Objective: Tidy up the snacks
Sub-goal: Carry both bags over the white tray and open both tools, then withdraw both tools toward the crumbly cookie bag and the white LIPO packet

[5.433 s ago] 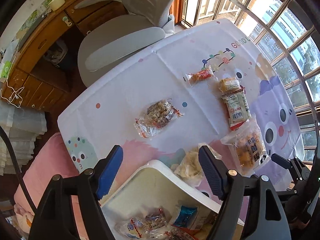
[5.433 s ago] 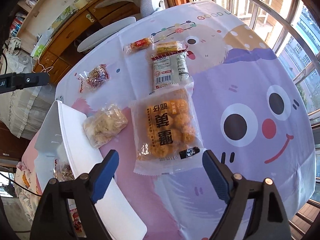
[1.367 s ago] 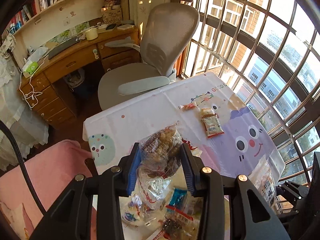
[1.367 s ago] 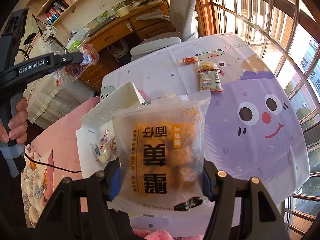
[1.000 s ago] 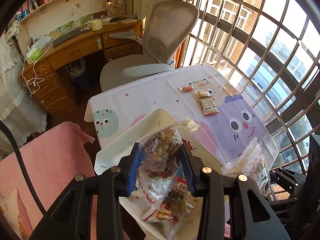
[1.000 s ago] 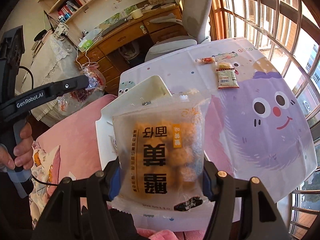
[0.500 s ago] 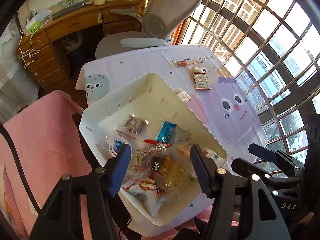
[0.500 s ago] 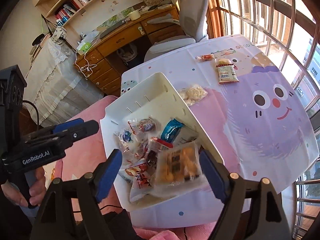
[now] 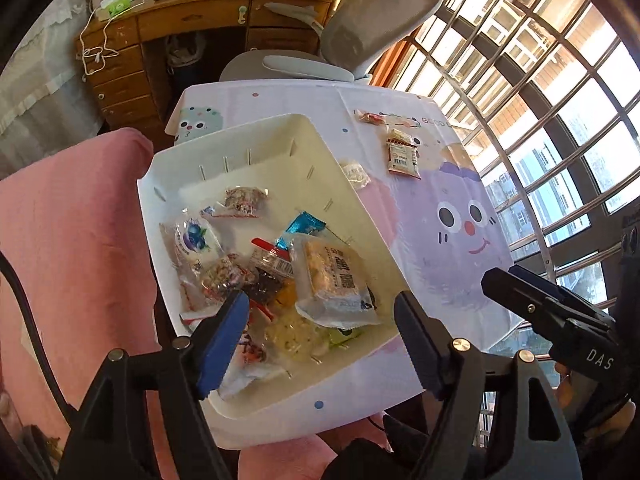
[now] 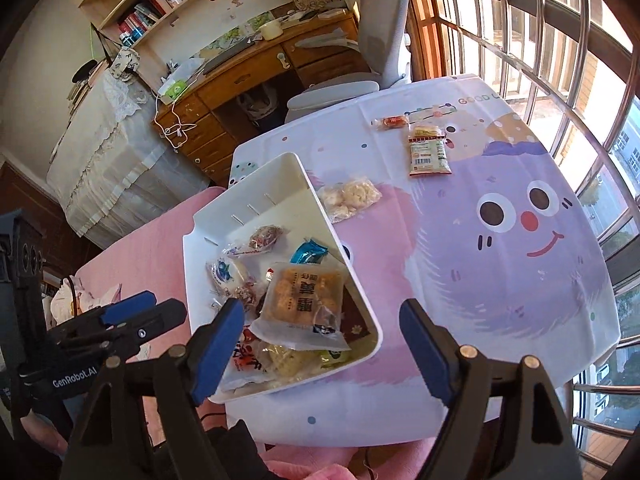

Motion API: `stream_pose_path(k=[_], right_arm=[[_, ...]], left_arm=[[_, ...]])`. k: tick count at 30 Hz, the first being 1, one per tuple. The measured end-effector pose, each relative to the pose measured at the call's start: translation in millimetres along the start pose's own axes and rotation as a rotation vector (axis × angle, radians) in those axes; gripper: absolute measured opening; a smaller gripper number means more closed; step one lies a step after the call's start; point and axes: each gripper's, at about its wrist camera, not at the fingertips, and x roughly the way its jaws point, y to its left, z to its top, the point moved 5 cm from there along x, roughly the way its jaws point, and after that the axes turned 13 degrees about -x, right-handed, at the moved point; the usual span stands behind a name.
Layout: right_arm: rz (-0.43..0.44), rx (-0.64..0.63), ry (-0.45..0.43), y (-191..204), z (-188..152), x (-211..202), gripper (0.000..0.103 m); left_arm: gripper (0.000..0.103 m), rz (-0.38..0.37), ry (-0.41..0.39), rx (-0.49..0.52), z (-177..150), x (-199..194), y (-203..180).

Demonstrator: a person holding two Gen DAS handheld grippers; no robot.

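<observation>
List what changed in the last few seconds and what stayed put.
Both tools, left and right, have just been opening and hold nothing: the large orange packet and the clear nut packet they carried now lie in the white bin. Unchanged on the tablecloth: puffed-snack bag, barcode packet, small red packet.

A home study; wooden desk (image 10: 256, 68), bookshelf (image 10: 160, 4), office chair (image 10: 384, 20), barred windows (image 10: 560, 40).

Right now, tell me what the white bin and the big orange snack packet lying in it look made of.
White bin: likely rigid moulded plastic, smooth and slightly glossy, with thin slotted walls.
Big orange snack packet: thin clear plastic film, shiny and crinkled, with a flat sealed edge; the orange pieces show through it.
</observation>
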Motion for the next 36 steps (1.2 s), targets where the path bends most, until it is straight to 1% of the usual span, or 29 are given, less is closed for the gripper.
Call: stream_pose_path(k=[1, 7, 11, 15, 18, 21, 28, 31, 36], right_arm=[[0.006, -0.012, 0.013, -6, -2, -1, 0.081], [0.048, -0.102, 0.063, -45, -9, -12, 0.081], [0.06, -0.155, 0.092, -71, -15, -16, 0.081], [0.073, -0.16, 0.111, -94, -18, -17, 0.081], [0.074, -0.159, 0.12, -110, -17, -16, 0.081], [0.071, -0.157, 0.128, -124, -15, -15, 0.081], [0.04, -0.144, 0.139, -153, -6, -11, 0.081], [0.016, -0.125, 0.146, -167, 0, -5, 0.081], [-0.016, -0.115, 0.15, -184, 17, 9, 0.081]], left_arm=[[0.074, 0.018, -0.006, -0.024, -7, 1, -5], [0.074, 0.056, -0.028, -0.139, -46, 10, -39], [0.074, 0.072, -0.045, -0.204, -66, 16, -61], [0.074, 0.071, -0.023, -0.238, -84, 24, -82], [0.075, 0.057, 0.002, -0.255, -89, 34, -98], [0.075, 0.026, 0.019, -0.287, -90, 44, -113], [0.075, 0.0, 0.04, -0.352, -76, 76, -140], [0.075, 0.014, 0.029, -0.369, -61, 90, -147], [0.075, 0.049, -0.016, -0.406, -25, 111, -154]])
